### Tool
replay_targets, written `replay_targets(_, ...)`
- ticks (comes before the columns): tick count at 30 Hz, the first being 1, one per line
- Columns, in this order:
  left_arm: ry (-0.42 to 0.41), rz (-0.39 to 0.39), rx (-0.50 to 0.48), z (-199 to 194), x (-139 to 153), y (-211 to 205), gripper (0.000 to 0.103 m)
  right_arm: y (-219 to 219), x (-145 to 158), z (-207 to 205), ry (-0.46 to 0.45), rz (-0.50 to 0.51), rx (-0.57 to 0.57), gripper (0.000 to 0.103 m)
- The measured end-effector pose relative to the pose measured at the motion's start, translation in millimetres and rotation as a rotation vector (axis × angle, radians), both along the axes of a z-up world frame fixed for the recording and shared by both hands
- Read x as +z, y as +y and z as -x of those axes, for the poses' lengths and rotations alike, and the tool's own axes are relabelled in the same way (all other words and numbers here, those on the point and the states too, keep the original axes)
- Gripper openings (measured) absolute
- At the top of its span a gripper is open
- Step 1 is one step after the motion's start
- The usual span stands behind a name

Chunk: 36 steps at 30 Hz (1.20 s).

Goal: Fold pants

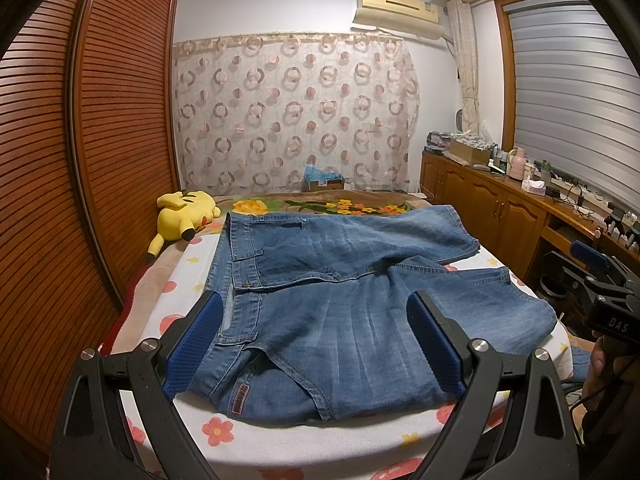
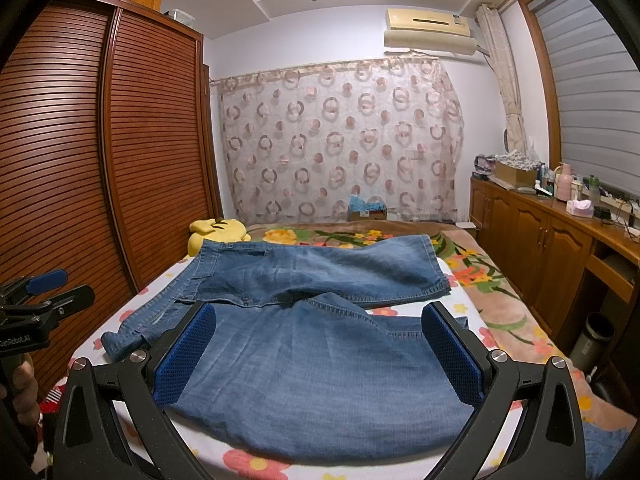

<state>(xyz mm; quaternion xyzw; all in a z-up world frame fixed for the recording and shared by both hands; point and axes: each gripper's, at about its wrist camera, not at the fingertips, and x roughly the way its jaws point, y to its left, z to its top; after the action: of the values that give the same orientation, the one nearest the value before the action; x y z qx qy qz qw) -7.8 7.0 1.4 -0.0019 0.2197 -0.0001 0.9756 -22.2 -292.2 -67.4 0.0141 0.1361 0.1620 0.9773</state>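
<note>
Left wrist view: the left gripper was held wide open just above the near edge of the bed, its blue pads standing well apart on either side of the waistband end of the jeans, and nothing was gripped between them. It was judged to be placed there so that the waist could be taken up for a fold, no fold having yet been made. In the right wrist view the right gripper was likewise spread wide and empty, poised over the near trouser leg, presumably so that the leg end could be lifted at the same time as the waist. Whether either gripper was touching the denim could not be told. The jeans were of faded blue denim, softly creased, and were laid flat across the flower-printed white sheet, with the waistband to the left and both legs running to the right. A small brown label was seen near the waist at the near edge, and belt loops and a pocket opening were visible further back. The far leg was spread slightly away from the near one, so that a gap of sheet was left between the hems. Beyond the jeans, a yellow plush toy was lying at the far left of the bed, well apart from the garment.
</note>
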Motion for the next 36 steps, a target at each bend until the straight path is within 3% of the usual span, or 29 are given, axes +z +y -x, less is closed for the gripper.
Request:
replay_targets(6, 0.03, 0.004, 0.005, -5, 2, 8, 0.094, -3, -5, -4, 0.017, 0.007, -0.001, 0.103)
replay_targets(31, 0.174, 0.041, -0.022, -43, -67, 37, 0.094, -21, -12, -29, 0.163, 0.096, -0.022, 0.098)
replay_targets(36, 0.215, 0.014, -0.034, -48, -82, 47, 0.094, -31, -11, -30, 0.209, 0.098, -0.019, 0.095)
